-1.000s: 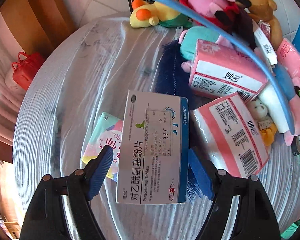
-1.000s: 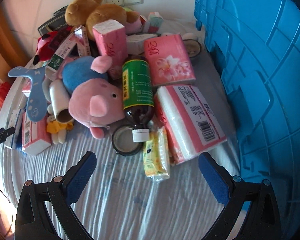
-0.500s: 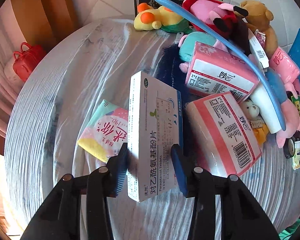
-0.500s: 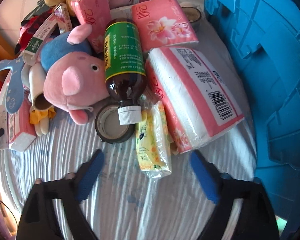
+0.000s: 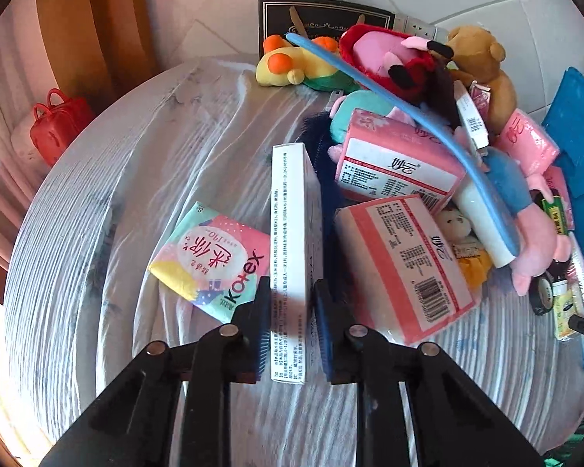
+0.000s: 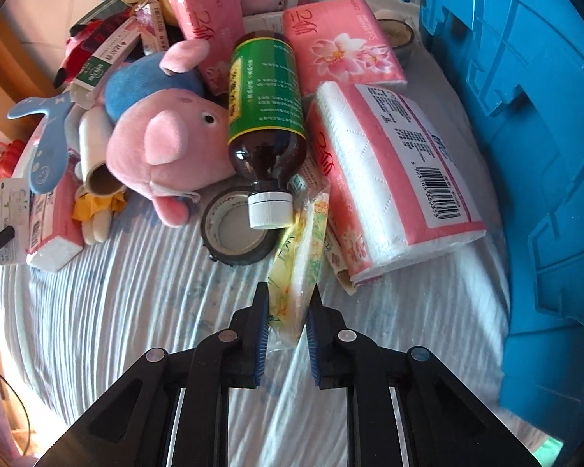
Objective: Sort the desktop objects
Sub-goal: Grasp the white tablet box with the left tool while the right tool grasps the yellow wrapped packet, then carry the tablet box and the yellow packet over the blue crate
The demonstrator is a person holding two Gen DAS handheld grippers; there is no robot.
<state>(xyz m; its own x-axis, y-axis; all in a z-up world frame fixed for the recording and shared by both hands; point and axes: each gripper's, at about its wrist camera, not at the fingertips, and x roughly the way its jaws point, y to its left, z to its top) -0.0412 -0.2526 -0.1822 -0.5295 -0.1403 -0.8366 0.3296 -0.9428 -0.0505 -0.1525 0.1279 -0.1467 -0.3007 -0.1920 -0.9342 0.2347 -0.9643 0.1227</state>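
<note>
Both clenched: left claw (image 5: 292, 323) gripped stiff, light box (image 5: 292, 233) edgewise; right claw (image 6: 287, 319) pinched soft, crushable tissue pack (image 6: 298, 260) at near end.

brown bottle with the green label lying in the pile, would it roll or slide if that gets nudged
The brown glass-look bottle with a green label and white cap lies on its round side, so it could probably roll. The pink pig plush and the pink tissue pack flank it and may check that. Its cap rests on a tape roll, so it might slip off.
</note>
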